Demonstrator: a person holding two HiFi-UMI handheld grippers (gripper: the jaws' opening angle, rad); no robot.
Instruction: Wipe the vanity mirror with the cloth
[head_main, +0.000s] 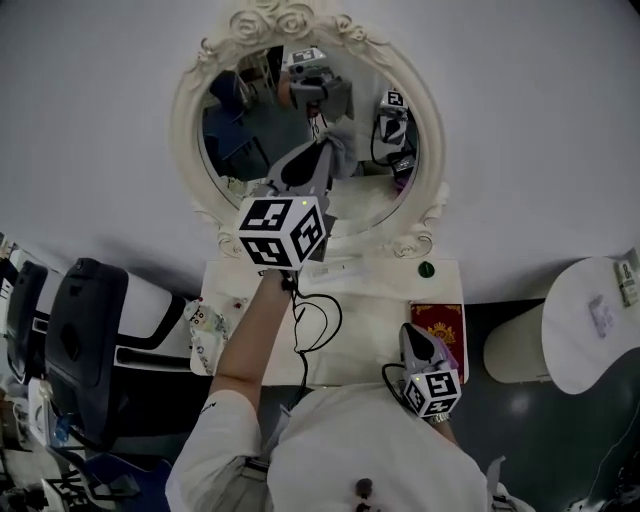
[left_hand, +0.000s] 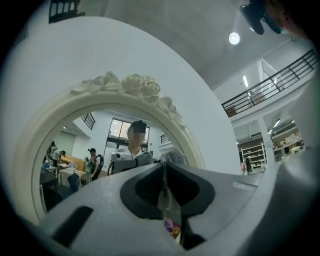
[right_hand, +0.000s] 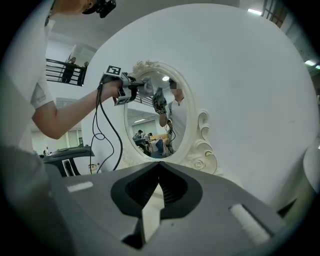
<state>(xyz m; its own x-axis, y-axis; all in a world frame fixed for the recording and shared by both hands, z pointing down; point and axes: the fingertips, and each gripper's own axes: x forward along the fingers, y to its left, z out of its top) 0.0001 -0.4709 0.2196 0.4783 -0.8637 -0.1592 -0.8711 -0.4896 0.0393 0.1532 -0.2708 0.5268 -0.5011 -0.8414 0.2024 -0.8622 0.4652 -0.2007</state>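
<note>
Fingers of the right gripper (right_hand: 159, 165) are pressed together on nothing, low over the counter (head_main: 370, 300) at 5 o'clock. Farther off at 12 o'clock, the left gripper (left_hand: 164, 167) pinches the cloth (head_main: 342, 150) at the vanity mirror (head_main: 240, 140). The cloth looks soft, light and limp, so a bunched hold suits it, while the glass is likely fragile and wants gentle pressure.

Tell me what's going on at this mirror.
A person holds a tool in each hand. The left tool is shut on a grey cloth and is up at the glass of the oval vanity mirror, apparently wiping. The right tool is shut, empty, low over the table.
</note>
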